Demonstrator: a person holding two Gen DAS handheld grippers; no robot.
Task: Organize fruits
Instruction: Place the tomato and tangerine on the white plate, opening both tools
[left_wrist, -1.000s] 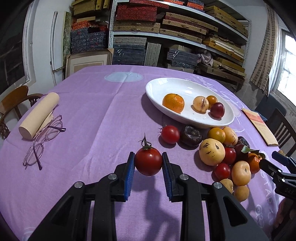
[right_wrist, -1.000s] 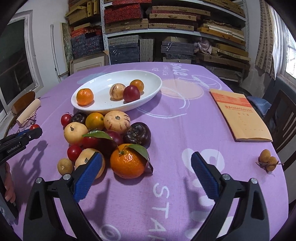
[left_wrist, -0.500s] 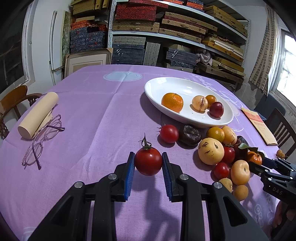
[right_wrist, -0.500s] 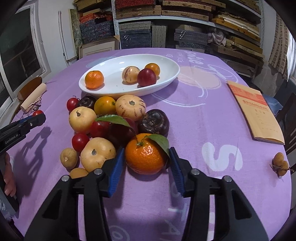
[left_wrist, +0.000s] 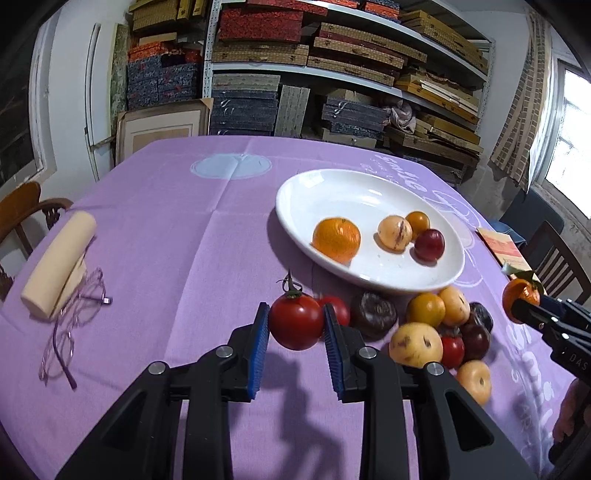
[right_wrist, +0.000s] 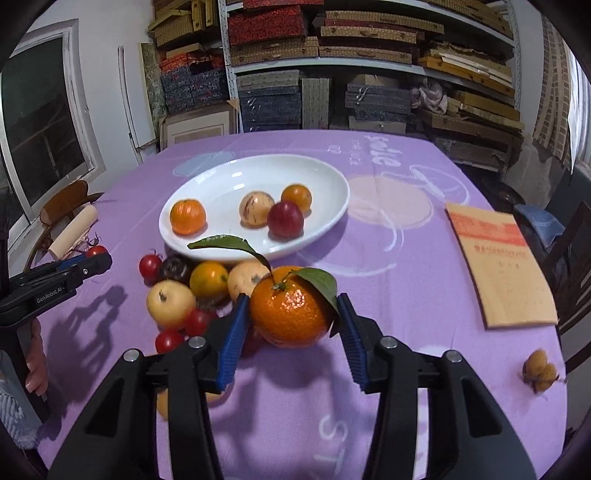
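My left gripper is shut on a red tomato with a green stem, held above the purple cloth short of the white oval plate. My right gripper is shut on a leafy orange tangerine, lifted above the fruit pile; it also shows in the left wrist view. The plate holds an orange, a striped pale fruit, a small orange fruit and a red plum.
A pale roll and glasses lie at the table's left. A tan booklet lies right, with small brown fruits near the right edge. Chairs stand at both sides; shelves fill the back wall.
My right gripper closed on the tangerine and lifted it off the pile. My left gripper carried the tomato forward and right, closer to the plate.
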